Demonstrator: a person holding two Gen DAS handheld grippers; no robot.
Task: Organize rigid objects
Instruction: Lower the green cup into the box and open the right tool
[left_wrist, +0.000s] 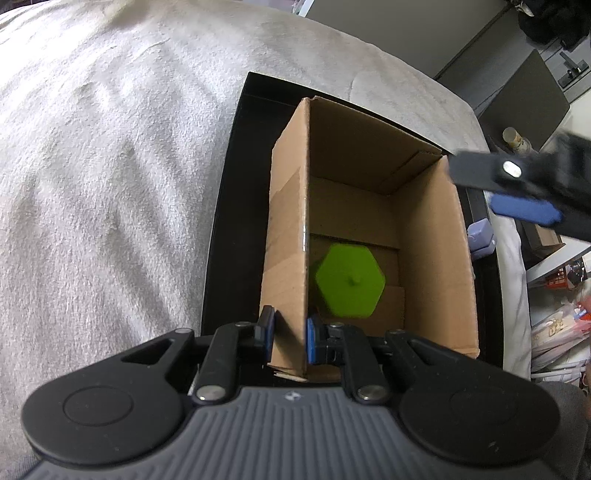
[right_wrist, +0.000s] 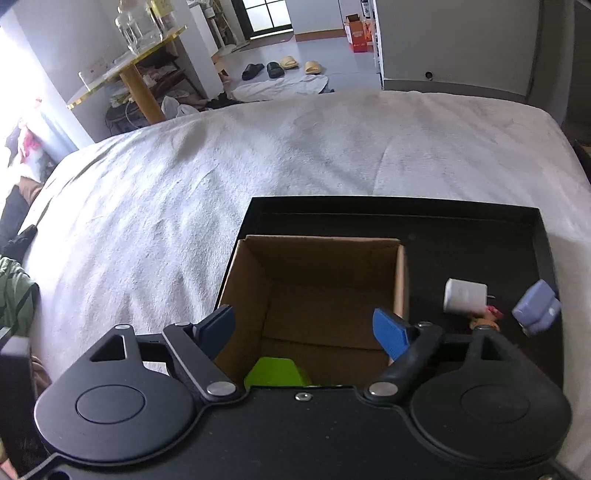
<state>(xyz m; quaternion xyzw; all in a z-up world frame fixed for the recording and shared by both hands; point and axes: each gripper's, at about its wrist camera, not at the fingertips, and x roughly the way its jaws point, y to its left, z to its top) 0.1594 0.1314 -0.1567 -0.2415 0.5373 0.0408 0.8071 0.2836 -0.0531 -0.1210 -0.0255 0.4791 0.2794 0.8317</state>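
From your left claw's camera, the white blanket (left_wrist: 110, 166) of the bed fills the left side, and to its right a shallow black tray (left_wrist: 229, 206) lies on it. Your left claw (left_wrist: 290, 334) is clenched on the near left wall of the open cardboard box (left_wrist: 432, 258) that stands in the tray, one blue pad outside the wall and one inside. The green six-sided block (left_wrist: 349, 282) lies on the floor of the box, close to that gripped wall and near the front. Further right, your right claw (left_wrist: 517, 195) reaches in over the box's right rim, blurred, with nothing between its pads. Just outside the right wall of the box a lilac object (left_wrist: 482, 236) sits in the tray. From your right claw's camera, the blanket (right_wrist: 184, 184) again lies on the left, with the tray (right_wrist: 461, 229) to the right of it and the box (right_wrist: 251, 295) at the tray's left end. Your right claw (right_wrist: 304, 330) hangs released above the box, its pads wide apart and holding nothing, and a part of the green block (right_wrist: 275, 371) shows below, between them, at the bottom of the box. To the right of the box, well apart from it, a white plug adapter (right_wrist: 463, 301) lies in the tray, with a small pink and tan thing (right_wrist: 487, 319) just beside it, too small to tell, and the lilac object (right_wrist: 537, 308) furthest right.
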